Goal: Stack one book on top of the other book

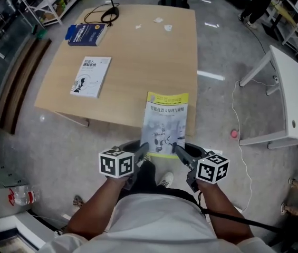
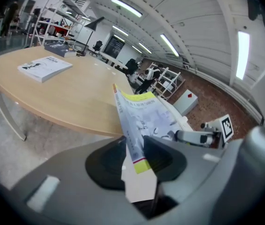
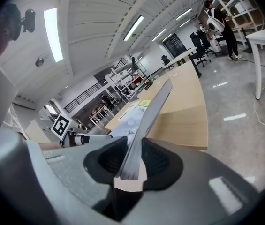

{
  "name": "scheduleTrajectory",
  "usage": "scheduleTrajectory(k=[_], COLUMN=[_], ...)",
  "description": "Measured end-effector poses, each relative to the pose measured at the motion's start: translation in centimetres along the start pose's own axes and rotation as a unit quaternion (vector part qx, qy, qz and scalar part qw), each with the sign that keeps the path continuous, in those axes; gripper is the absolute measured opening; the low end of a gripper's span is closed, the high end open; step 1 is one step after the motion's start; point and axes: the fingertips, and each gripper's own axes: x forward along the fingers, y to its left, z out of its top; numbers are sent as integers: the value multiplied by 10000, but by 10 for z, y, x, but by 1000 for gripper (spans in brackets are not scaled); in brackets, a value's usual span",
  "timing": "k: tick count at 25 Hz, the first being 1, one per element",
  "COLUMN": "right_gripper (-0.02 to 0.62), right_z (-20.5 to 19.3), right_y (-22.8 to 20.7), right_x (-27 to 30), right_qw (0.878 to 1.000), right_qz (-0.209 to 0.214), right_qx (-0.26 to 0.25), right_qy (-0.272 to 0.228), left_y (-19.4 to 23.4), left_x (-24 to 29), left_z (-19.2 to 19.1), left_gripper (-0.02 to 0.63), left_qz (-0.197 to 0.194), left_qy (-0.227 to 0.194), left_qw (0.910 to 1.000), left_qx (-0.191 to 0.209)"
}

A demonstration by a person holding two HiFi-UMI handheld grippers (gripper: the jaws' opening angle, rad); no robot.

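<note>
I hold the yellow book over the near edge of the bench, left gripper and right gripper each pinching a near corner in its jaws. The white book lies at the bench's left side, long axis pointing away; left gripper nearer.

Bright ceiling strip lights; fisheye edges dark, perhaps slightly blurred.

tabletop: light wood | white book: flat, to my left | blue book: beyond it, apart | black cable: far edge
</note>
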Motion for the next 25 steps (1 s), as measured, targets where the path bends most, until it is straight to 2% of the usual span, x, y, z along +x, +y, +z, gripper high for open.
scheduleTrajectory(k=[6, 11, 15, 25], right_gripper=[98, 100, 100, 106], right_z=[13, 43, 51, 91], right_y=[23, 49, 55, 106], right_x=[28, 85, 109, 270], right_qw=[9993, 9980, 9977, 9996], right_qz=[228, 302, 271, -173], right_qx=[-267, -538, -617, -202], right_qy=[119, 116, 91, -54], left_y=[21, 71, 93, 238], left_x=[-26, -48, -52, -102], left_z=[13, 55, 67, 166], left_gripper=[132, 130, 132, 131], left_qz=[182, 164, 126, -114], left_qy=[-291, -525, -575, -208], left_qw=[9993, 9984, 9982, 9994], left_qx=[-122, -128, -76, 237])
